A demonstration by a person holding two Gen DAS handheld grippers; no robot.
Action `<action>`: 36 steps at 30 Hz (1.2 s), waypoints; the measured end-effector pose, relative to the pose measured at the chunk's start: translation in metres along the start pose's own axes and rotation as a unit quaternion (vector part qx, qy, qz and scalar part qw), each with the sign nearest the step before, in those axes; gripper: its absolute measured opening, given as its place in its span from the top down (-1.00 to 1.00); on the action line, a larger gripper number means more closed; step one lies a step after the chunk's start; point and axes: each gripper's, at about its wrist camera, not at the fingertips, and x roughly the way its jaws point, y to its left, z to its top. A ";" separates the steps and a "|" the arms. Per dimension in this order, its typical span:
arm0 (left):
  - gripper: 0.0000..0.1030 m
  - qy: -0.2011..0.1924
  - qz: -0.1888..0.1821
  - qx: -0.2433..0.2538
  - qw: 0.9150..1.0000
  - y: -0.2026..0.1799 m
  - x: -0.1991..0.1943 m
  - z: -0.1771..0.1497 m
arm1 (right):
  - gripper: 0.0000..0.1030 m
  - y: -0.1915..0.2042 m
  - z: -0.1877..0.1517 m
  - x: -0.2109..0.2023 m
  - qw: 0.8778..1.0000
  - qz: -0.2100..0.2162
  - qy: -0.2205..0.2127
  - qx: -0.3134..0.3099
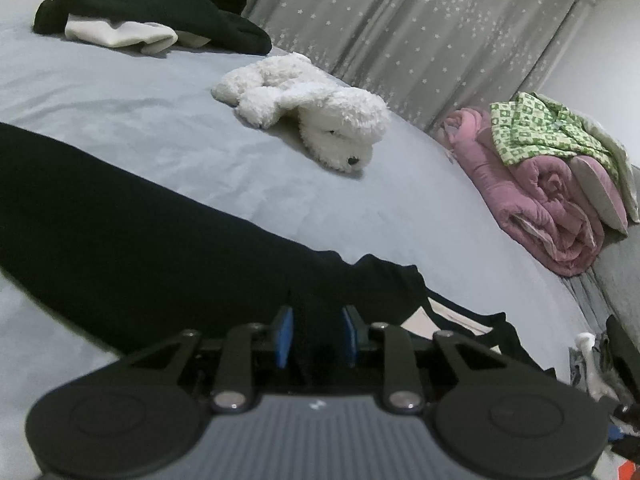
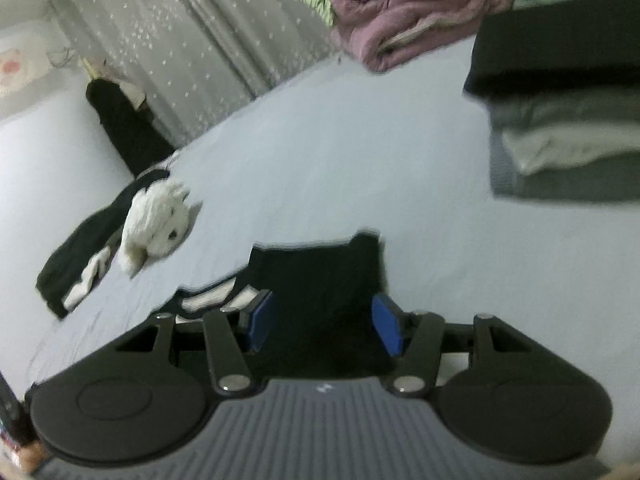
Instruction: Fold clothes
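On a bed [image 1: 168, 128] covered by a pale blue sheet, before a star-patterned grey curtain [image 1: 400, 32], a black garment [image 1: 120, 232] is spread flat. No readable writing is seen. The garment's edge is framed between the parted pads of the left gripper [image 1: 317, 330]; the right gripper [image 2: 324, 320] is held open over the dark cloth, ungripped.

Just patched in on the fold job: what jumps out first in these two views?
A white plush dog lies mid-bed on the pale sheet. The long black garment stretches across the foreground under the left gripper. A rolled pink quilt with a green checked cloth on top sits by the starry curtain.
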 end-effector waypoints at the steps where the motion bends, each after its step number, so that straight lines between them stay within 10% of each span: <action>1: 0.54 0.000 -0.001 -0.005 1.000 0.001 0.002 0.001 | -0.14 -0.003 0.003 0.002 1.000 -0.004 -0.004 0.004; 5: 0.99 0.004 -0.016 -0.010 1.000 -0.002 0.010 0.000 | -0.14 -0.014 0.007 0.013 1.000 -0.018 -0.010 0.018; 17: 1.00 -0.075 -0.005 -0.006 0.997 -0.002 -0.022 0.013 | -0.14 -0.019 -0.005 0.024 1.000 -0.018 0.008 0.023; 19: 0.95 -0.056 -0.009 -0.028 0.998 0.008 -0.018 0.017 | -0.14 -0.018 -0.007 0.023 1.000 -0.018 0.009 0.021; 23: 0.19 -0.031 -0.013 -0.045 0.998 0.020 -0.010 0.018 | -0.14 -0.019 -0.010 0.022 0.999 -0.016 0.014 0.025; 28: 0.06 0.002 -0.026 -0.045 0.999 0.016 0.005 0.010 | -0.14 -0.016 -0.017 0.024 0.999 -0.013 0.025 0.023; 31: 0.18 0.004 -0.023 -0.010 1.000 0.003 0.012 -0.001 | -0.14 -0.011 -0.020 0.025 0.999 -0.008 0.029 0.018; 33: 0.96 -0.003 -0.015 0.021 1.000 -0.007 0.015 -0.008 | -0.14 -0.008 -0.021 0.025 0.999 -0.007 0.029 0.014; 36: 0.97 -0.028 -0.013 0.039 0.999 -0.014 0.010 -0.010 | -0.14 -0.006 -0.022 0.025 1.000 -0.010 0.027 0.007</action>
